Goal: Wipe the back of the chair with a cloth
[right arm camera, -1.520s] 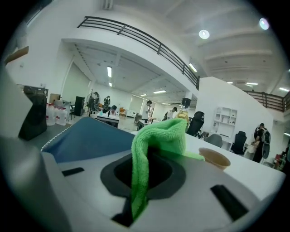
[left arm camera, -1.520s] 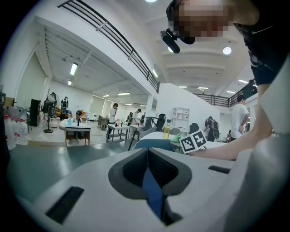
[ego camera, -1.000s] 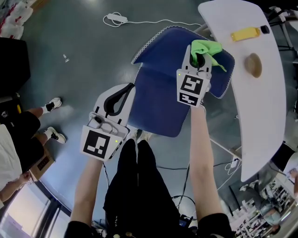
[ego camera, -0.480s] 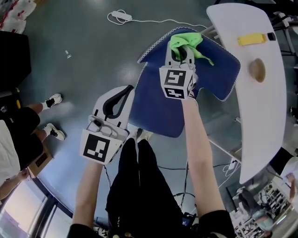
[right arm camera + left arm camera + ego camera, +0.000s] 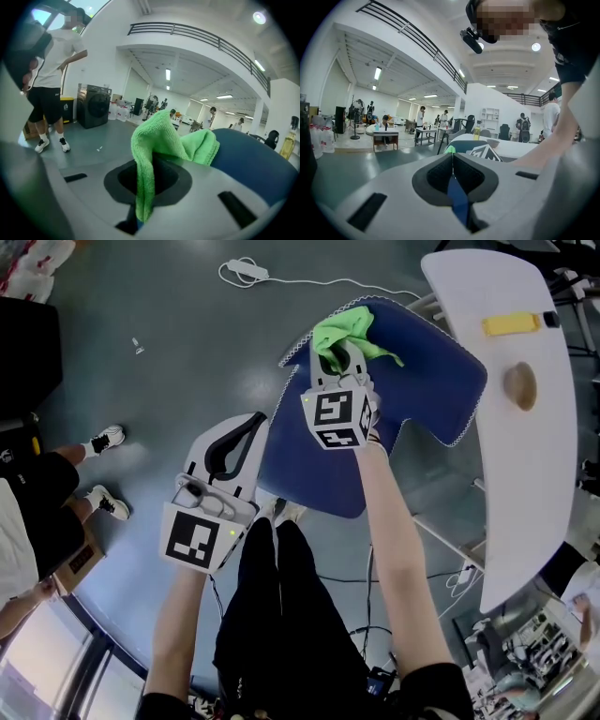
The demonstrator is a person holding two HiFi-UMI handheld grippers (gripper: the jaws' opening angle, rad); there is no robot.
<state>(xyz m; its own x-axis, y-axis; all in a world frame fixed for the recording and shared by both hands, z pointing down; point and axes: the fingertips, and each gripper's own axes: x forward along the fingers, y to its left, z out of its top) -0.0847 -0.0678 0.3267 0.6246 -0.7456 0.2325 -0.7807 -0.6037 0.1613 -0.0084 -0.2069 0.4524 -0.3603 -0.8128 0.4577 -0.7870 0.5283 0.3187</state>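
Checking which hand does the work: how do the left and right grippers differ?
The right gripper is shut on the green cloth; the left gripper is shut on nothing. The right gripper reaches the far edge of the blue chair; the left gripper hangs nearer the person's body, beside it. Both carry a marker cube.

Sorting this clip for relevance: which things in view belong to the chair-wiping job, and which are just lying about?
Part of the job:
- green cloth, clamped in the right hand-held gripper
- blue chair

Lying about or idle:
- white table, with a yellow object and a brown round object on it
- power strip on the floor
- left hand-held gripper, shut, empty
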